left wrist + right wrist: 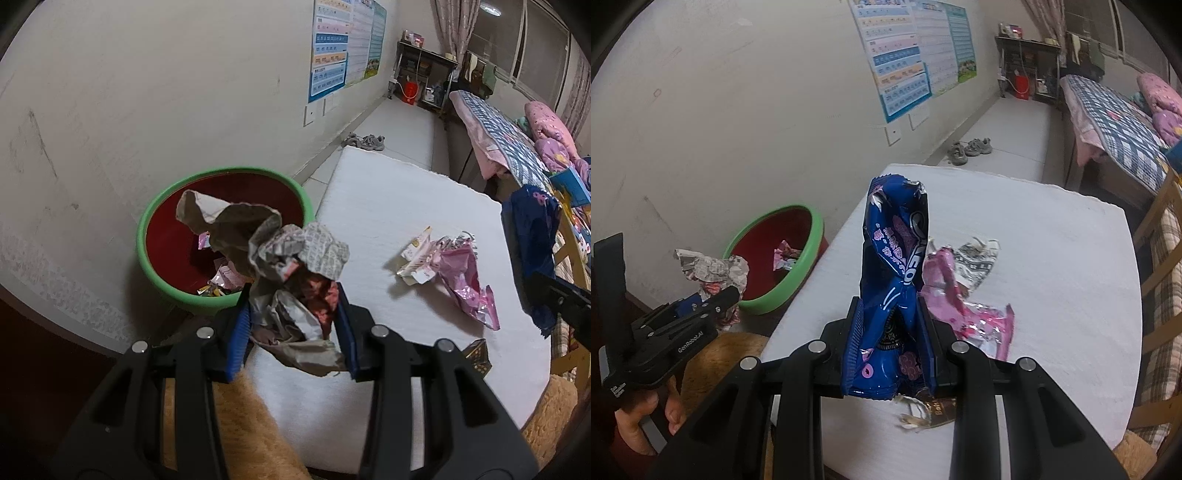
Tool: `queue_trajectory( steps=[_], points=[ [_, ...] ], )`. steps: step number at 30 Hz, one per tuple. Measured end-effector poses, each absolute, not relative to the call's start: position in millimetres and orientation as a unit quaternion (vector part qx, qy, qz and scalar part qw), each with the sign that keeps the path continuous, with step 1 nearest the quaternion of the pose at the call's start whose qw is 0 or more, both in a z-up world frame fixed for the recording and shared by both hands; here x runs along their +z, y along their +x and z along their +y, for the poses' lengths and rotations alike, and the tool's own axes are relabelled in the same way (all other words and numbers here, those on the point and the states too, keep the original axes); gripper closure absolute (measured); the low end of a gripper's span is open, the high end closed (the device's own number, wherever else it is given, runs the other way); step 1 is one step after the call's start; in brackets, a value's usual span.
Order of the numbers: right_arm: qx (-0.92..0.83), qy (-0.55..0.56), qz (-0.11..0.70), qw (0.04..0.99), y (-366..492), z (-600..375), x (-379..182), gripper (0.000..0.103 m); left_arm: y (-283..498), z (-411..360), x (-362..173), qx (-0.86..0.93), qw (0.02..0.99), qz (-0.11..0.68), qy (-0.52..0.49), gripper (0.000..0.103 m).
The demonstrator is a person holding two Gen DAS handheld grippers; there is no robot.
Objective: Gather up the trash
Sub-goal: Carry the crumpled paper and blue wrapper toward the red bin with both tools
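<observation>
Counter (388, 192) is a white slab with a wall to its left and a bed (1115, 122) past its far right corner. Bin (221, 236), red inside with a green rim, sits on the floor at the counter's left edge, a few wrappers in the bottom. Left tongs (293, 325) are clamped on a wad of crumpled newspaper (291, 266), held over the counter's left edge with its top in front of the bin mouth. Right tongs (890, 339) are clamped on a blue Oreo bag (894, 266), held upright above the counter. On the counter: a pink wrapper (465, 277) touching a white printed wrapper (415, 258), both mid-counter; a brown wrapper (923, 410) near the front edge, just under the right tongs. A hand (653, 413) grips the left tool's handle. Shoes (971, 149) lie on the floor beyond the counter.
</observation>
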State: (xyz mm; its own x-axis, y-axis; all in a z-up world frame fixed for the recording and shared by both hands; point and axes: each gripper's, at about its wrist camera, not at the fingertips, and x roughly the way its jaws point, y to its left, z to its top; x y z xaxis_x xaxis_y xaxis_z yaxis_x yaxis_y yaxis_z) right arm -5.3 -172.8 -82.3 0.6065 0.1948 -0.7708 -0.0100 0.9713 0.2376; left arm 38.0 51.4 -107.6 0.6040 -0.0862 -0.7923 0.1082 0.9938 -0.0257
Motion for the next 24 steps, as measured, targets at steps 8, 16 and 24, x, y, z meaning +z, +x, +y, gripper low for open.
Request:
queue_trajectory(
  steps=[8, 16, 24],
  points=[
    [0.067, 0.096, 0.441, 0.890, 3, -161, -81, 0.075, 40, 65, -110, -0.042, 0.896, 0.442, 0.007, 0.063],
    [0.073, 0.090, 0.441, 0.890, 9, -152, -78, 0.075, 43, 81, -111, -0.027, 0.897, 0.441, -0.001, 0.063],
    [0.096, 0.082, 0.441, 0.889, 21, -126, -75, 0.075, 45, 99, -114, -0.013, 0.897, 0.441, -0.012, 0.063]
  ],
)
